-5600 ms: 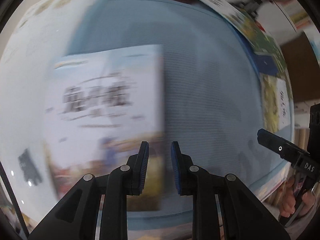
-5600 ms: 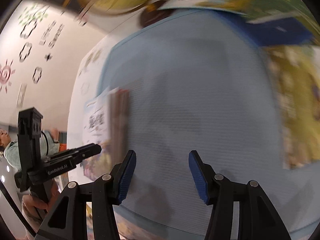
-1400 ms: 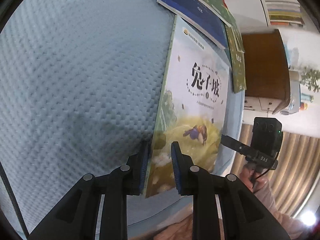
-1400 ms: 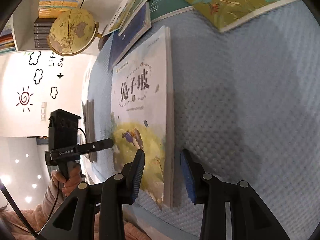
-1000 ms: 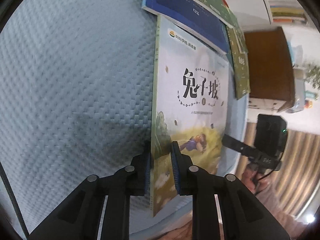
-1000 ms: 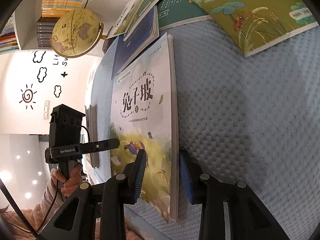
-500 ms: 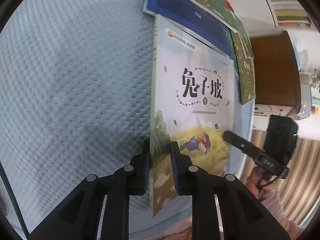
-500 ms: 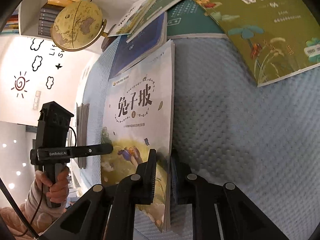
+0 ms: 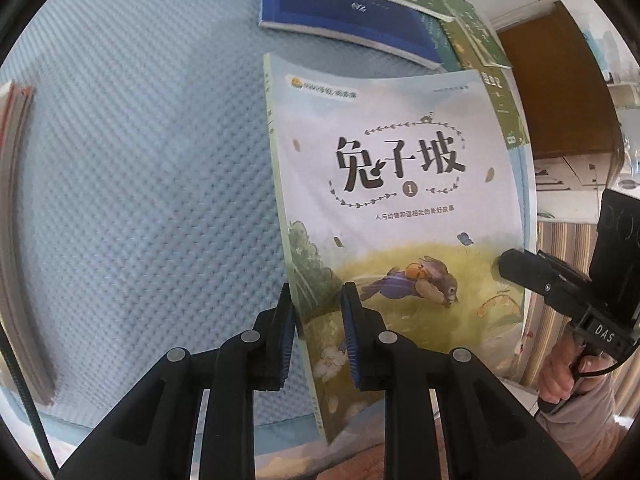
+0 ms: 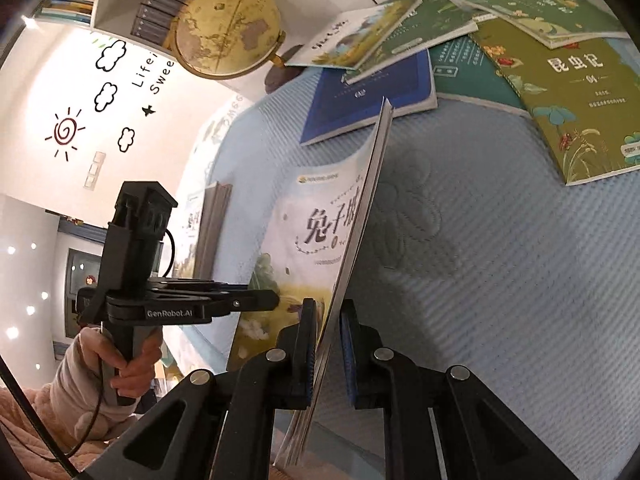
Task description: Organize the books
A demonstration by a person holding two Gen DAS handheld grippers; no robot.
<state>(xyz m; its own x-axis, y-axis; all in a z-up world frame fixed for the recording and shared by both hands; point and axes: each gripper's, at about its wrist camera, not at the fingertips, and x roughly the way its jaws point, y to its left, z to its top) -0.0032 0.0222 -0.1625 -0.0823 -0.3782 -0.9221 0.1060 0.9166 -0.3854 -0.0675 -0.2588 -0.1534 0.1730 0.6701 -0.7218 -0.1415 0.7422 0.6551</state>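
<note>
A picture book with a running rabbit on its cover [image 9: 400,184] is lifted off the blue quilted mat [image 9: 152,184]. My left gripper [image 9: 318,328] is shut on its spine edge. My right gripper [image 10: 326,340] is shut on its opposite page edge; the book [image 10: 320,232] shows nearly edge-on there. Each gripper appears in the other's view, the right one [image 9: 560,292] and the left one [image 10: 192,308]. A small pile of books [image 10: 212,232] lies at the mat's left side, also seen in the left wrist view [image 9: 16,200].
Several loose books lie fanned at the mat's far end: a dark blue one [image 10: 368,96], a teal one [image 10: 468,68] and an olive green one [image 10: 568,92]. A globe [image 10: 228,32] and a bookshelf [image 10: 160,4] stand behind. A brown cabinet [image 9: 560,92] is beyond the mat.
Both grippers closed on the rabbit book's two long edges and raised it off the mat; it now tilts up, away from the dark blue book.
</note>
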